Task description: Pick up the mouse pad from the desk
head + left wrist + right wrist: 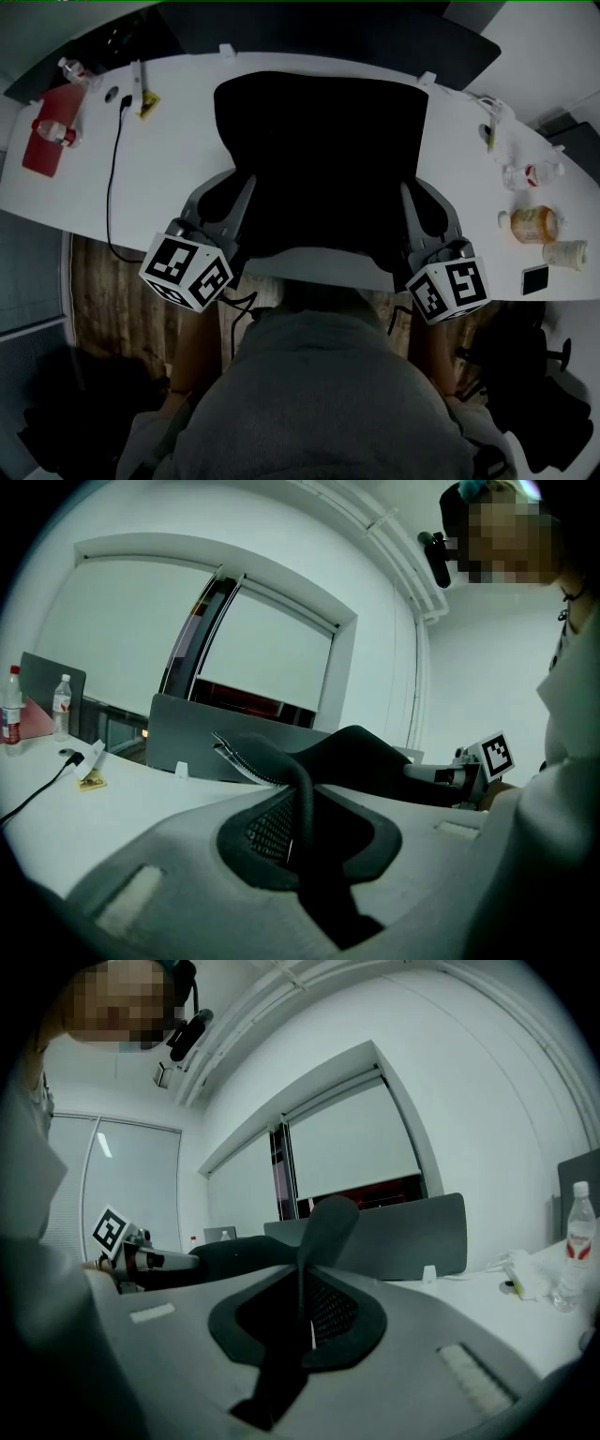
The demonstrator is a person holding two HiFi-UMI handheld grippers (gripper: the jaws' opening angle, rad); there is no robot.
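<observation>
The black mouse pad [319,159] hangs between my two grippers above the white desk [169,187]. In the head view my left gripper [239,195] is shut on the pad's left near corner, and my right gripper [413,202] is shut on its right near corner. In the left gripper view the pad's edge [298,780] stands pinched between the jaws of the left gripper [300,803], and the pad curves away toward the other gripper. The right gripper view shows the right gripper [305,1293] with the same thin black edge [319,1227] clamped in its jaws.
A red pouch [47,131], a water bottle [70,67], a black cable [112,178] and a yellow tag [148,103] lie at the desk's left. On the right are an orange bottle [534,225], a white jar [564,253] and a phone [535,278]. A grey divider [187,738] borders the far edge.
</observation>
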